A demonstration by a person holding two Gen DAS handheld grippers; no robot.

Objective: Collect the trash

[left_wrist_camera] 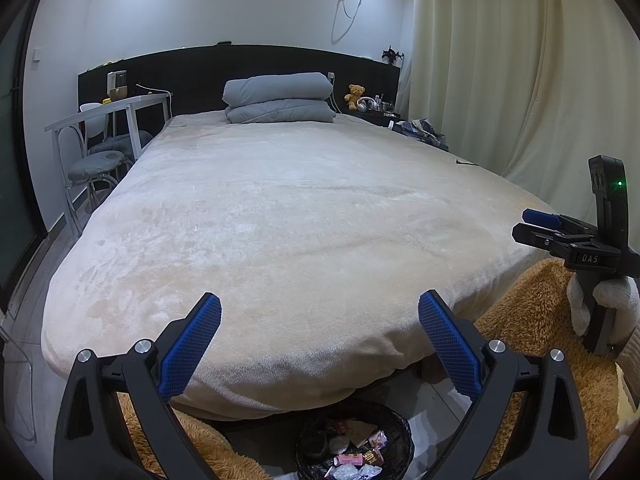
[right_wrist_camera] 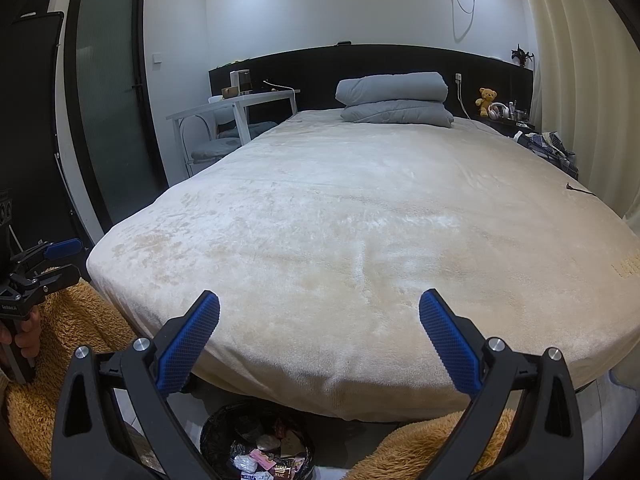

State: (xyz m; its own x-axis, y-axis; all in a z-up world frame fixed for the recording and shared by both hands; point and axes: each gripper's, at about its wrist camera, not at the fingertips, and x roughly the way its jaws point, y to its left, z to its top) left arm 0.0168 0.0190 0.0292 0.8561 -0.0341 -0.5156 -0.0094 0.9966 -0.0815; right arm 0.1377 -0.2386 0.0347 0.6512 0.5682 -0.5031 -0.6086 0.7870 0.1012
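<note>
Two grippers were held at the foot of a bed, each with its blue-padded fingers spread wide and nothing held between them. The left gripper (left_wrist_camera: 320,344) was poised above the edge of the cream blanket (left_wrist_camera: 288,216), and the right gripper (right_wrist_camera: 319,342) was poised likewise. Below the fingers, one black mesh trash basket (left_wrist_camera: 400,428) was set on the floor at the bed's foot, filled with crumpled wrappers (left_wrist_camera: 356,458) in pink and white. Shaggy orange fabric (left_wrist_camera: 532,312) was seen on either side of it. One folded grey duvet (left_wrist_camera: 278,98) and one teddy bear (left_wrist_camera: 355,96) were seen by the dark headboard (left_wrist_camera: 192,76). One white table (left_wrist_camera: 116,110) with stools was placed at the bed's left. Only the right wrist view showed a frosted glass door (right_wrist_camera: 110,92). Only the left wrist view showed a white glove (left_wrist_camera: 612,300) around the right gripper's handle.
</note>
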